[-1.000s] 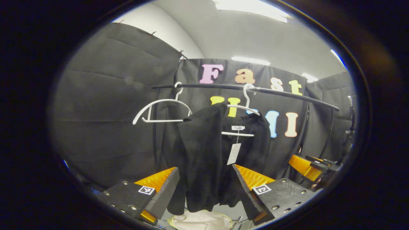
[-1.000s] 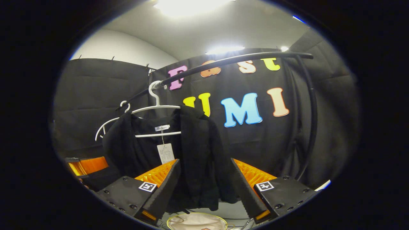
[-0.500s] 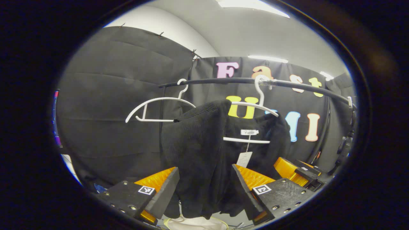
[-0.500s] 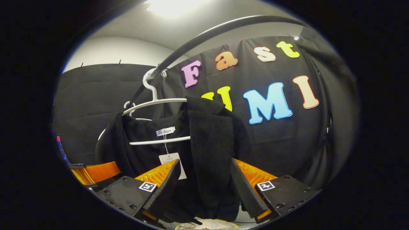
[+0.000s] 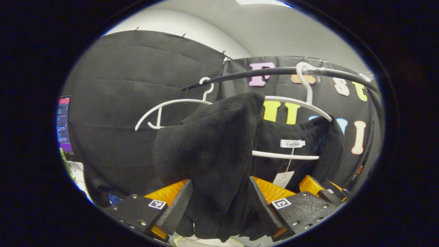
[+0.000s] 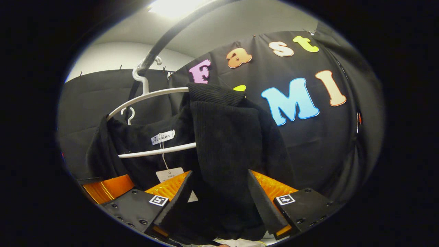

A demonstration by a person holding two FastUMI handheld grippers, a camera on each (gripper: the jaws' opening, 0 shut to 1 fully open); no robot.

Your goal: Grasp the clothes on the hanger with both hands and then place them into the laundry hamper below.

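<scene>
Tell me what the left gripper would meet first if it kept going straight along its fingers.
Probably the black garment: its shoulder fold hangs between the open left gripper, dead ahead. Depth is unclear, so whether cloth already touches the fingers can't be told.

The garment (image 5: 212,151) hangs on a hanger (image 5: 291,103) hooked over the rail (image 5: 274,72), before the booth wall. A second hanger (image 5: 171,106) hangs on the rail to its left. The garment's shoulders lie between the fingers of the left gripper (image 5: 219,206) and right gripper (image 6: 219,202).
</scene>
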